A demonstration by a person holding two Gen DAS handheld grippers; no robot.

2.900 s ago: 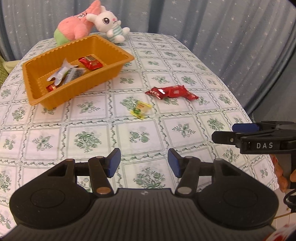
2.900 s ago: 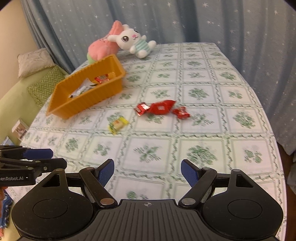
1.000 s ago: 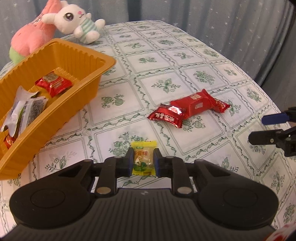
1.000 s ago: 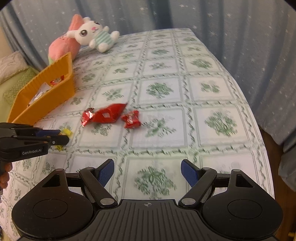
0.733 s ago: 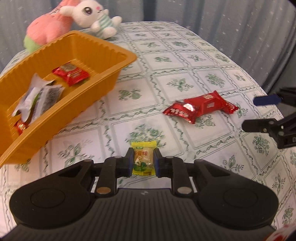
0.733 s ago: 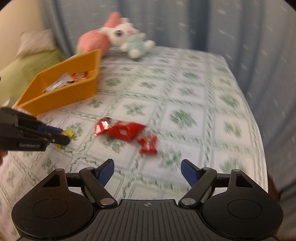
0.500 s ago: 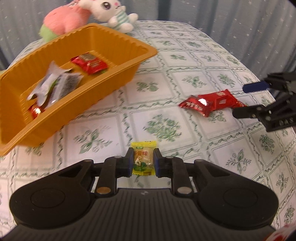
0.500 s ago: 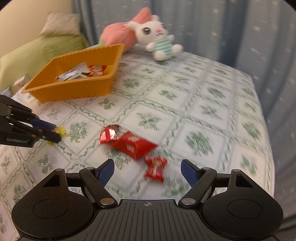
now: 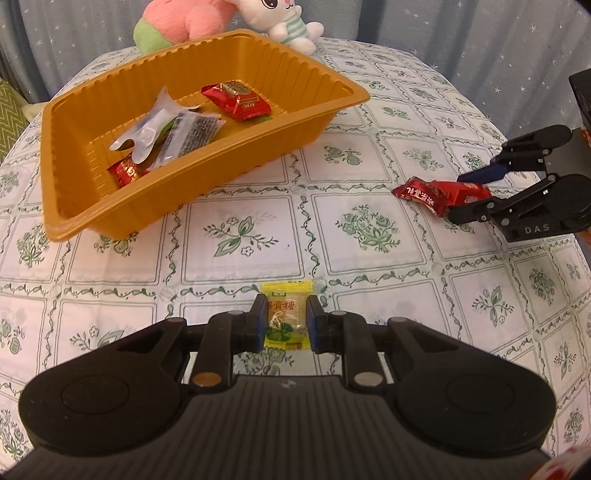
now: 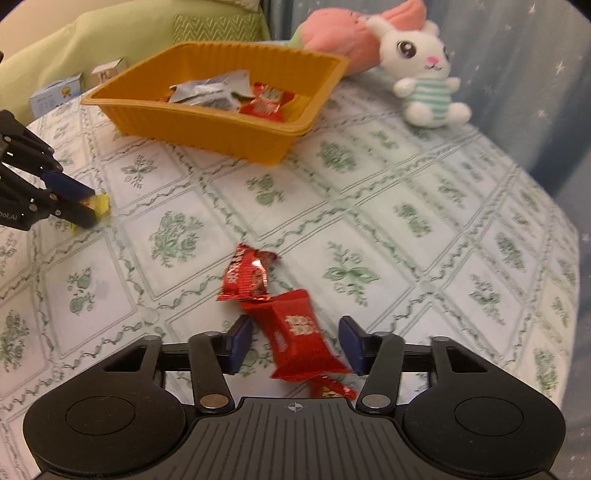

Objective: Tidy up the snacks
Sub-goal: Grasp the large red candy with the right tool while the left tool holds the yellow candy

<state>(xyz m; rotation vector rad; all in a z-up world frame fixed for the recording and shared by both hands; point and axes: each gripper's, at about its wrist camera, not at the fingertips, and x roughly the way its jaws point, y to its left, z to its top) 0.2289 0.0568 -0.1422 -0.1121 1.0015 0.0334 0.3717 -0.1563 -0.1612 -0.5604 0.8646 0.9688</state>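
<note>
My left gripper is shut on a yellow candy and holds it above the tablecloth, short of the orange tray. The tray holds red snacks and clear packets. My right gripper is open, its jaws on either side of a big red snack. A second red wrapper lies just beyond it and a small red one sits under the gripper body. The right gripper also shows in the left wrist view, over the red snacks.
A white bunny plush and a pink plush lie behind the tray. The table's rounded edge drops off to the right before a blue curtain. A green sofa with small boxes stands to the left.
My left gripper has carried the yellow candy toward the tray. My right gripper has come down over the red snacks and now straddles the big one.
</note>
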